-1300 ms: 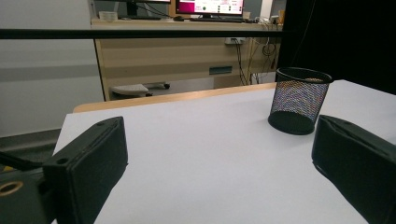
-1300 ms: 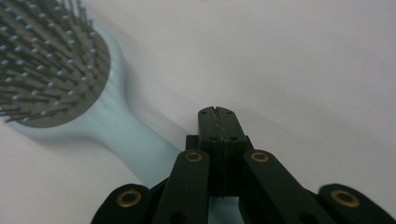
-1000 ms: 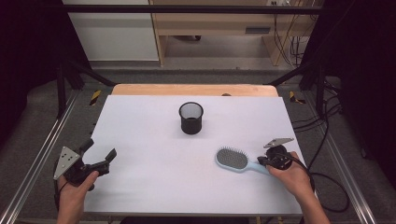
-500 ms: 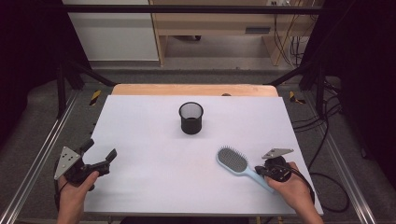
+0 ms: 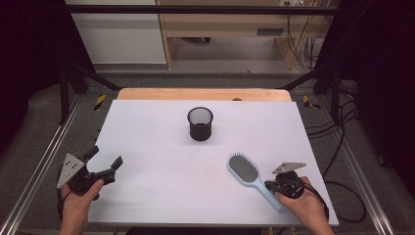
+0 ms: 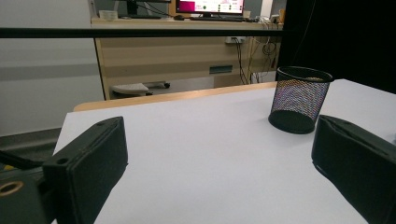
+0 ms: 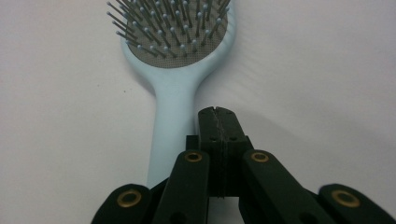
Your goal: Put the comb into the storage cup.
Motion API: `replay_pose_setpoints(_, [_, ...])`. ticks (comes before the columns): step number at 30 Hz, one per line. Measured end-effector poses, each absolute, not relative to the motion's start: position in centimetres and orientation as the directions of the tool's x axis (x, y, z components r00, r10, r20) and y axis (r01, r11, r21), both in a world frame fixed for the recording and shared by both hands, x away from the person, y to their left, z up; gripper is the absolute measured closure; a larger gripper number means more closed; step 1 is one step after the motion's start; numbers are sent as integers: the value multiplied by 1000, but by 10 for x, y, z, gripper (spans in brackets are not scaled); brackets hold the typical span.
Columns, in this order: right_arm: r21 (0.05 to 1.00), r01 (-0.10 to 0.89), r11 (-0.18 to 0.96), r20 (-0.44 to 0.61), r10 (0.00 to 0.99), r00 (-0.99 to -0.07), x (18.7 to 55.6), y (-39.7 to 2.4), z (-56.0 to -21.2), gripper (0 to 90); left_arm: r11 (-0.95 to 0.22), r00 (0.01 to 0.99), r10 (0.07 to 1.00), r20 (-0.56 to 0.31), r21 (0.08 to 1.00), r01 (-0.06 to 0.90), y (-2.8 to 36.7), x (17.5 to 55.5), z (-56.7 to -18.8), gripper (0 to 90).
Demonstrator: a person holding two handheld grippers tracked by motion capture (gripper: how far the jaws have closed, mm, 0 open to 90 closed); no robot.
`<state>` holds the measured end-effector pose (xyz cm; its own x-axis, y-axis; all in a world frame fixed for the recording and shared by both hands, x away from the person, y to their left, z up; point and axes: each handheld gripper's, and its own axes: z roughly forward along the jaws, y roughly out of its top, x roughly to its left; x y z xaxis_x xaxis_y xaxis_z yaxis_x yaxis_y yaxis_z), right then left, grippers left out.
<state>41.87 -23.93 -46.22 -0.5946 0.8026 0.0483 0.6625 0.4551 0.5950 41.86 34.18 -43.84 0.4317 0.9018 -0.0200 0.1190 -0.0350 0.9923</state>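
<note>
Lab recording bay: white tabletop (image 5: 156, 137) on aluminium rails (image 5: 34, 176), black curtains, loose cables (image 5: 342, 147), monitor (image 6: 209, 6) on a desk beyond the left claw (image 5: 103, 164).

Black mesh cup (image 5: 200, 123) upright on my white tabletop (image 5: 147, 147), near middle, closer to far edge. Wooden strip (image 5: 203, 94) along far edge. Cables (image 5: 342, 147) on floor past right edge. Wooden desk (image 5: 220, 24) beyond.
</note>
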Motion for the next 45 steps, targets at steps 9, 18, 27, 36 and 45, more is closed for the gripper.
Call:
replay_pose_setpoints(9, [601, 658, 454, 52, 799, -599, 415, -238, -462, 900, -33, 432, 902, -22, 992, 119, 342, 419, -438, 37])
replay_pose_setpoints(18, [633, 646, 427, 42, 814, -580, 413, -242, -460, 900, -30, 430, 902, -24, 992, 119, 342, 418, -438, 36])
replay_pose_setpoints(27, [702, 587, 402, 30, 808, -589, 401, -248, -447, 772, -30, 428, 904, -23, 993, 118, 343, 418, -438, 36])
replay_pose_setpoints(36, [722, 561, 404, 11, 805, -594, 393, -241, -440, 397, -30, 426, 904, -24, 992, 119, 343, 418, -438, 35])
replay_pose_setpoints(45, [704, 591, 394, 30, 815, -579, 395, -235, -441, 117, -29, 426, 904, -24, 993, 118, 343, 418, -438, 35])
